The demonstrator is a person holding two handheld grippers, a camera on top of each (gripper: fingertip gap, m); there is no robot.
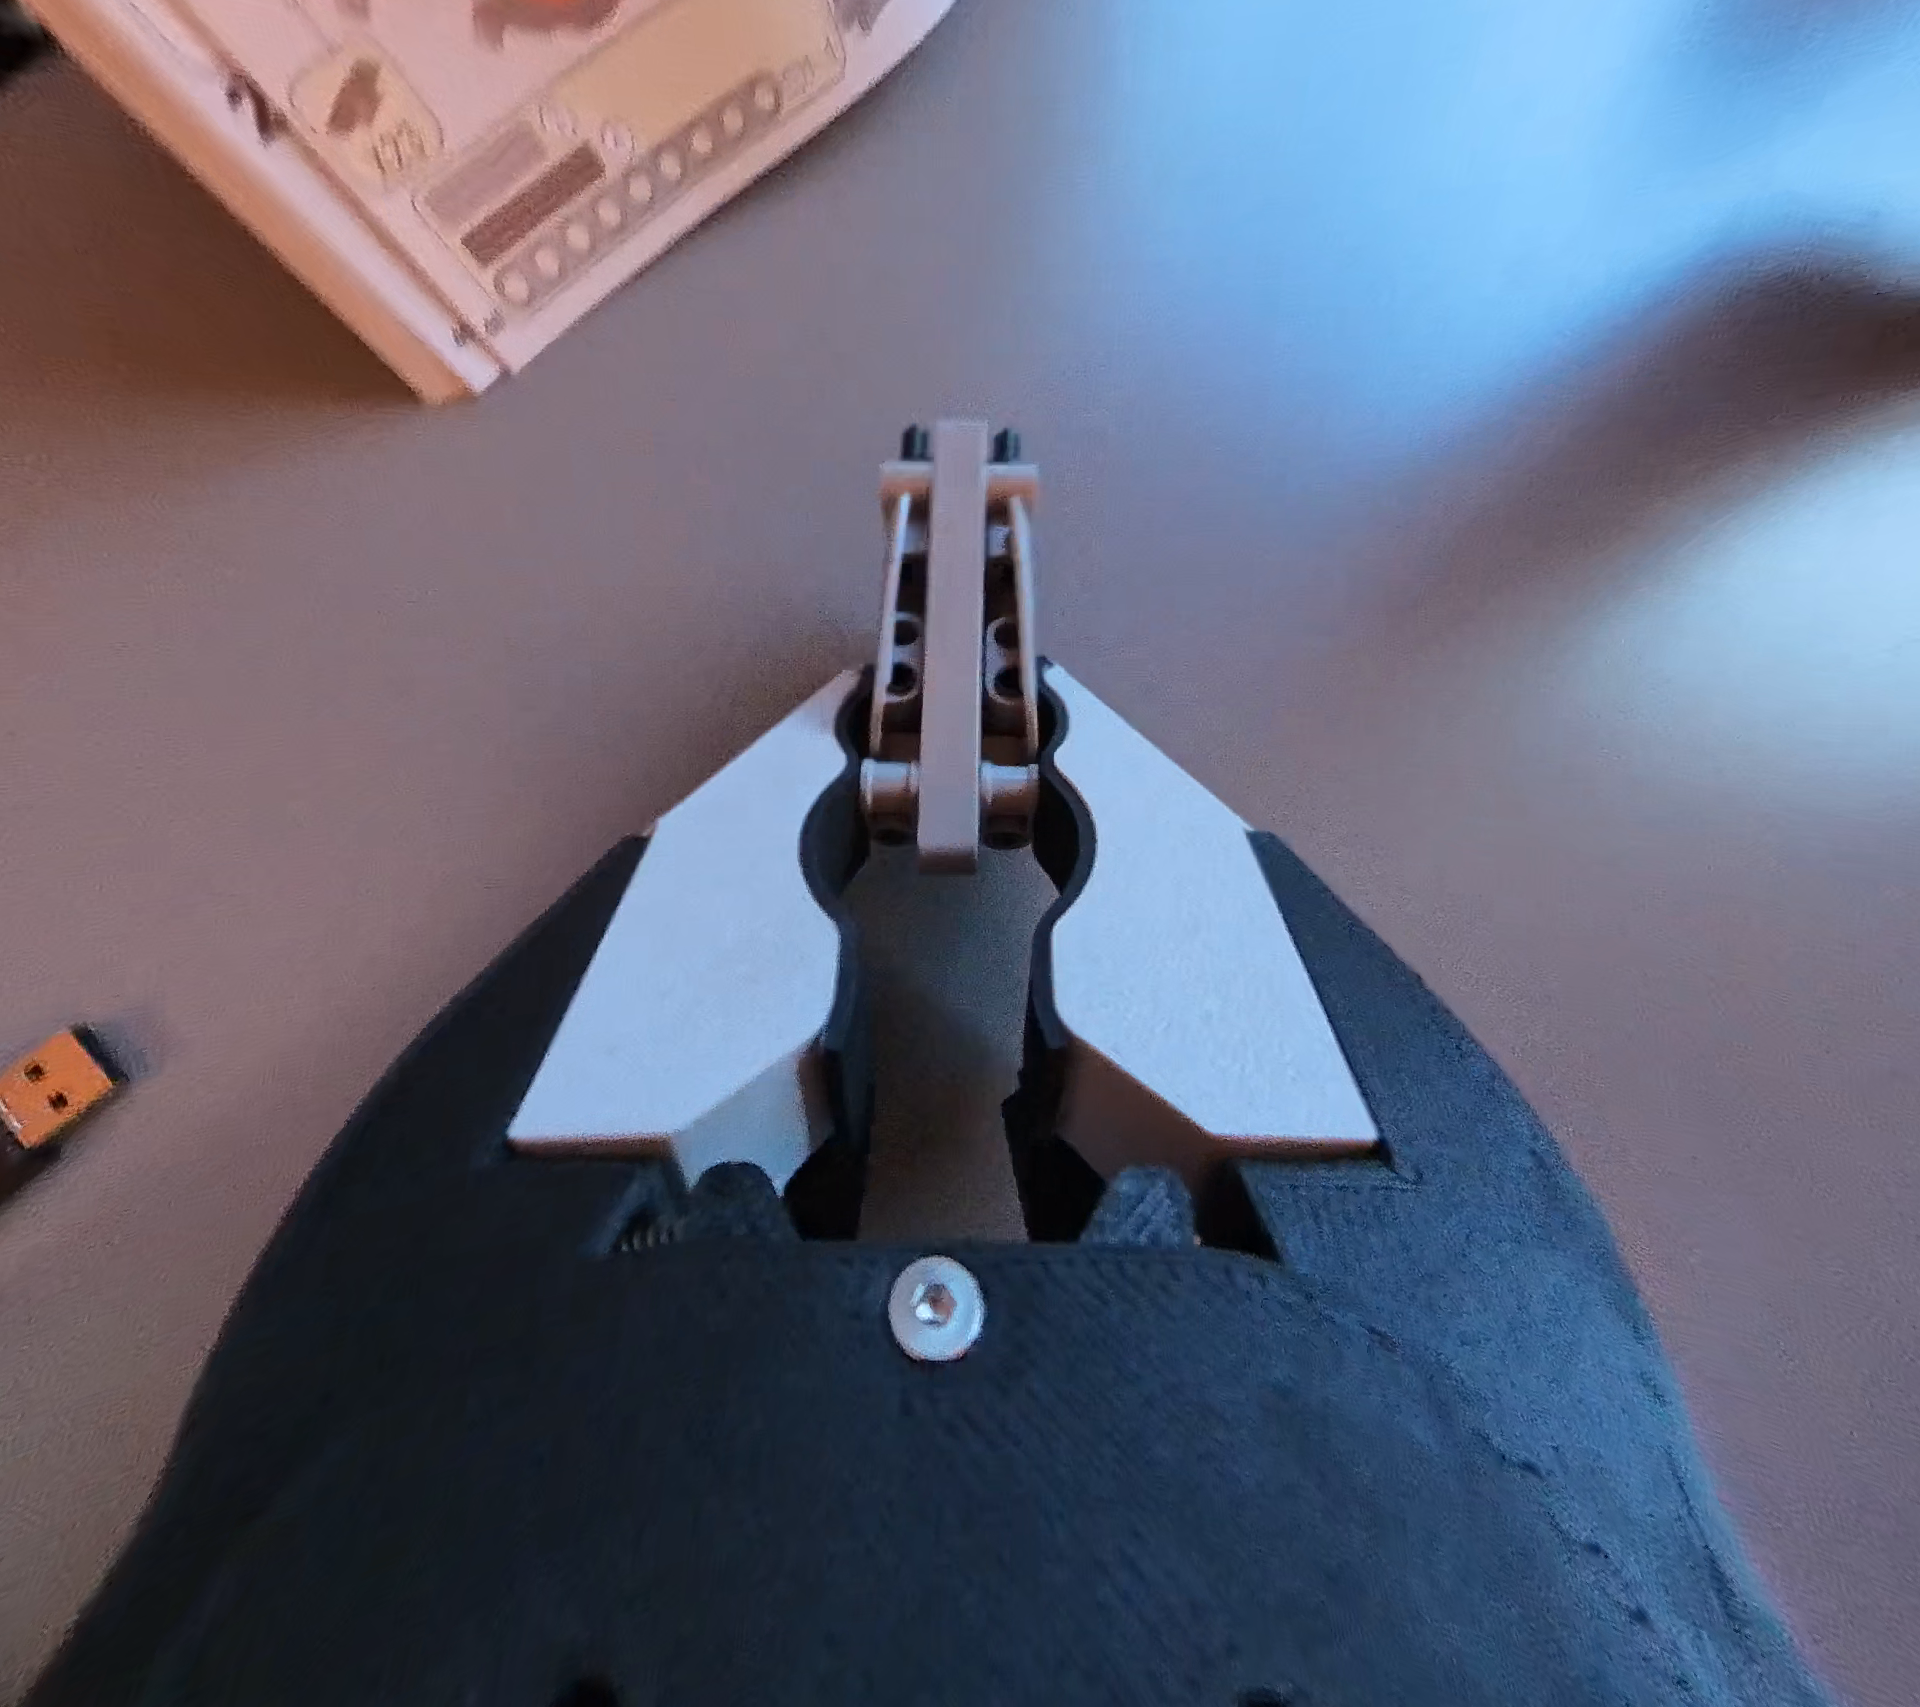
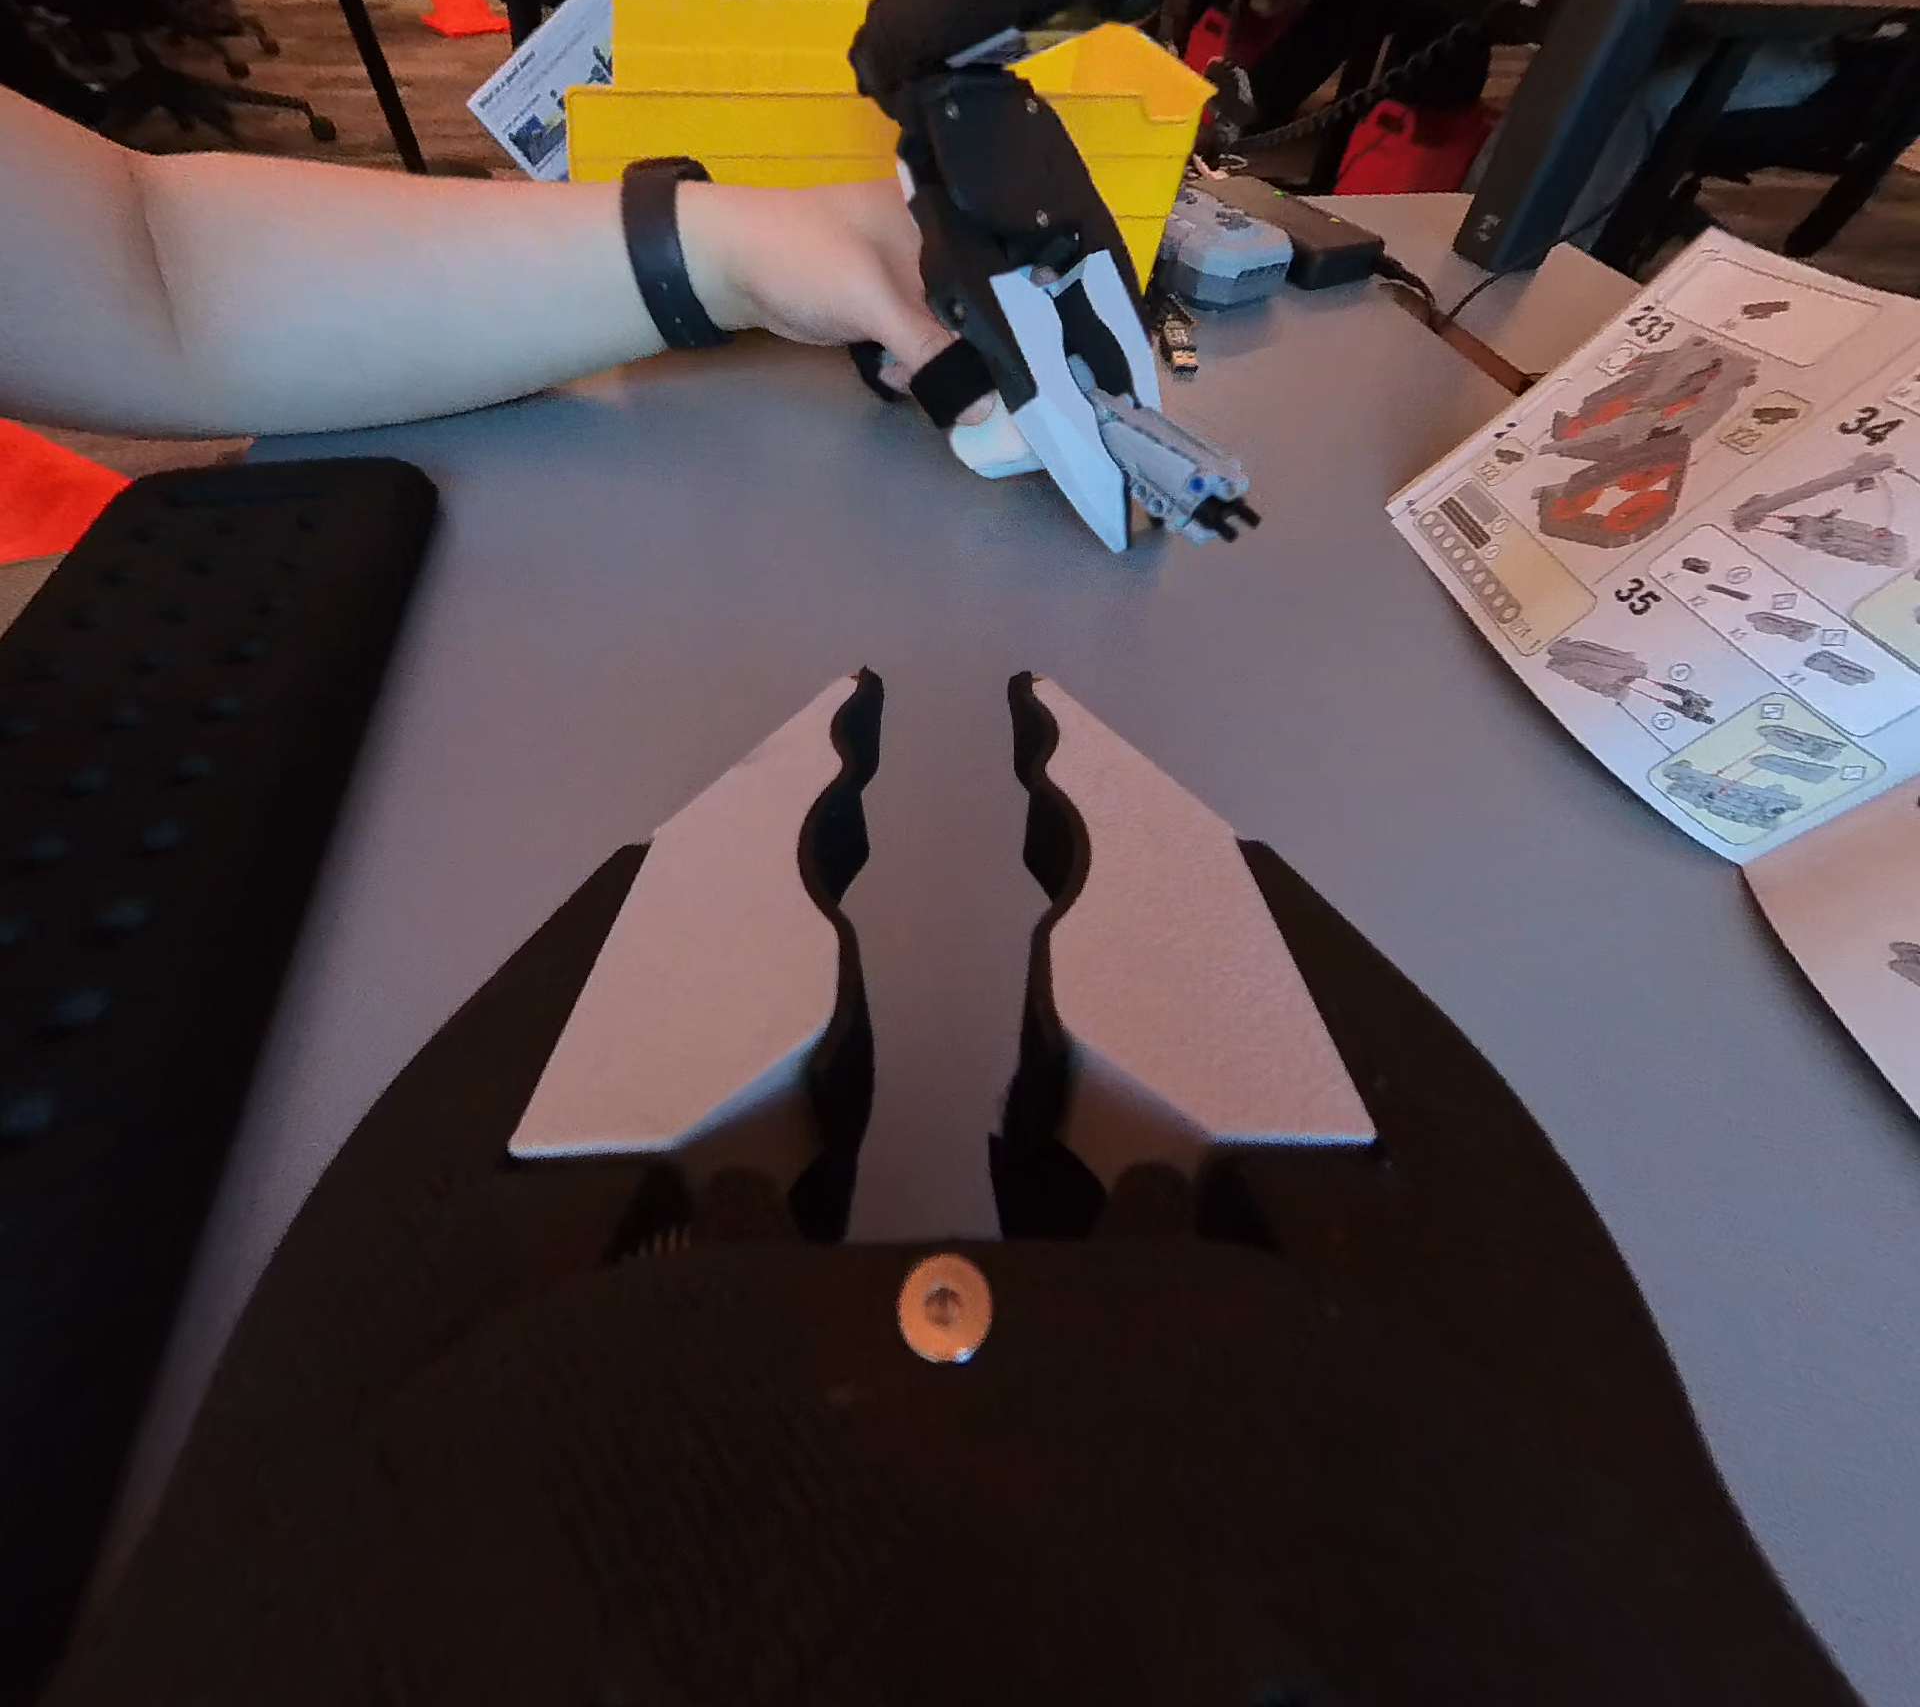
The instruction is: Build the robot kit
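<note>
My left gripper (image 1: 951, 701) is shut on a grey brick assembly (image 1: 954, 618) with black pins at its far end; the assembly sticks out forward past the fingertips, above the grey table. In the right wrist view the same gripper (image 2: 1127, 452) is held by a person's hand (image 2: 821, 265) and tilts down toward the table, with the grey brick assembly (image 2: 1174, 462) between its fingers. My right gripper (image 2: 943, 681) is open and empty, low over the table (image 2: 675, 535), a short way in front of the left gripper.
An open instruction booklet (image 2: 1704, 545) lies at the right; it also shows in the left wrist view (image 1: 499, 47). A yellow bin (image 2: 790, 88) and a grey device (image 2: 1231, 255) stand behind. A black perforated pad (image 2: 156, 774) lies at the left. A small USB plug (image 1: 52, 1091) lies left. The tips of one gripper are about 20 cm away from the tips of the other.
</note>
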